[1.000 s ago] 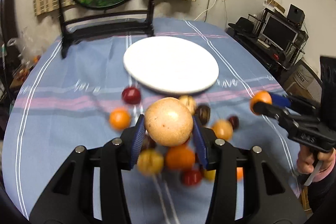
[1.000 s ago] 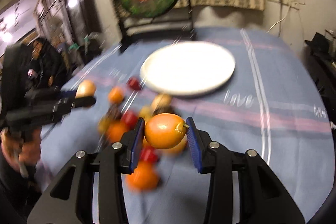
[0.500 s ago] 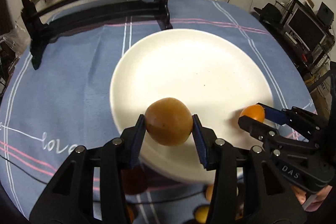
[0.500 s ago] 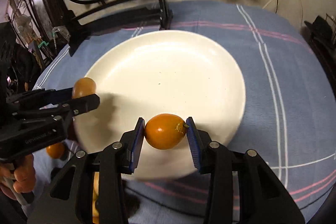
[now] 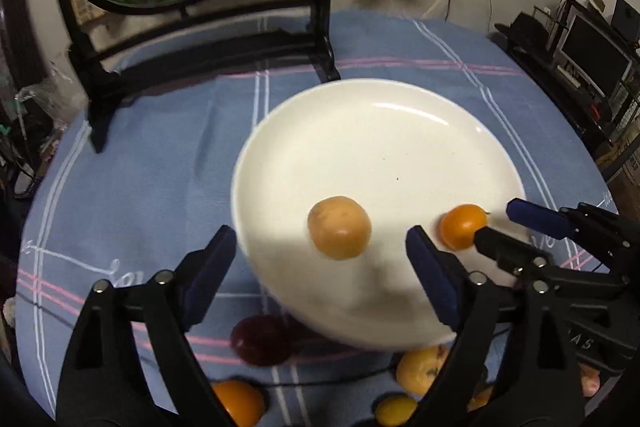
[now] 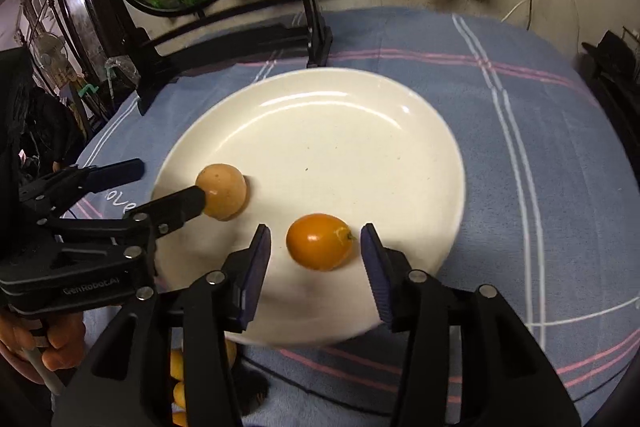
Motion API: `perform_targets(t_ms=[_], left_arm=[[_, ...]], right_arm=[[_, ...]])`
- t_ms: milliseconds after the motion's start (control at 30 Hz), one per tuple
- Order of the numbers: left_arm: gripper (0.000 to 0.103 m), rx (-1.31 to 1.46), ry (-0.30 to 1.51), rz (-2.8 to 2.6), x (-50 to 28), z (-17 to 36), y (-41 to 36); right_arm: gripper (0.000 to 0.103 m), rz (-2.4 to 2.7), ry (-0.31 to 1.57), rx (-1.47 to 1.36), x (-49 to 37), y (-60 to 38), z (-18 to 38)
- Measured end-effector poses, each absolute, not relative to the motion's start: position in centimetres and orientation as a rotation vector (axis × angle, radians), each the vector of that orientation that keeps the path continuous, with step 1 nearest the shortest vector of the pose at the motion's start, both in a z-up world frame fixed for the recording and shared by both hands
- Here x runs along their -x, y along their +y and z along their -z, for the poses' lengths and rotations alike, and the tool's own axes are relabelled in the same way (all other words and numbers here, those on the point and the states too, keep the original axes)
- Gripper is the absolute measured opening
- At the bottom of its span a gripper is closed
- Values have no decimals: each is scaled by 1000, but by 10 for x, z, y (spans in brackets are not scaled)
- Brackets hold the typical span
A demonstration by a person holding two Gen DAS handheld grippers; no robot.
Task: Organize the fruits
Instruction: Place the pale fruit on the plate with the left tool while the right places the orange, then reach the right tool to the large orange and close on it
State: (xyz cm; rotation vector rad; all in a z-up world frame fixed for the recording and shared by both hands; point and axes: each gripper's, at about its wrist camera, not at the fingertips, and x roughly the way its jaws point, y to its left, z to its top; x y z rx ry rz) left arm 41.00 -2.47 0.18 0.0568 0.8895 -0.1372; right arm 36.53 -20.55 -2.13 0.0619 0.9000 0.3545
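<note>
A white plate [image 5: 400, 131] lies on the blue tablecloth; it also shows in the right wrist view [image 6: 340, 131]. A tan round fruit [image 5: 339, 227] rests on the plate between the spread fingers of my left gripper [image 5: 322, 267], which is open. An orange kumquat-like fruit [image 6: 320, 241] rests on the plate between the spread fingers of my right gripper [image 6: 316, 267], which is open. The tan fruit [image 6: 222, 191] and the left gripper's fingers [image 6: 176, 203] show in the right wrist view. The orange fruit [image 5: 462, 227] shows in the left wrist view.
Several loose fruits lie on the cloth near the plate's front edge: a dark red one [image 5: 262, 339], an orange one [image 5: 240, 403], yellow ones [image 5: 420, 367]. A black stand with a round fish picture [image 5: 200, 43] stands behind the plate.
Both grippers have opened and let go of their fruits, which now rest on the plate. Both grippers have drawn back slightly from the plate.
</note>
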Motion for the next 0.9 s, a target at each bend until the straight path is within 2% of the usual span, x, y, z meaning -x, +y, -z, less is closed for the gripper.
perform_targets(t_ms=[200, 400, 533, 600, 900], left_arm=[[100, -72, 799, 117, -324, -23, -10], [101, -49, 743, 136, -248, 3, 10], [101, 41, 790, 90, -233, 26, 32], [101, 67, 771, 86, -222, 27, 39], [101, 39, 765, 105, -212, 32, 38]], right_arm=[[49, -370, 812, -46, -292, -222, 10], [51, -450, 774, -42, -221, -226, 20], [51, -479, 811, -47, -190, -234, 32], [55, -520, 829, -28, -178, -233, 37], [56, -630, 828, 37, -160, -217, 35]])
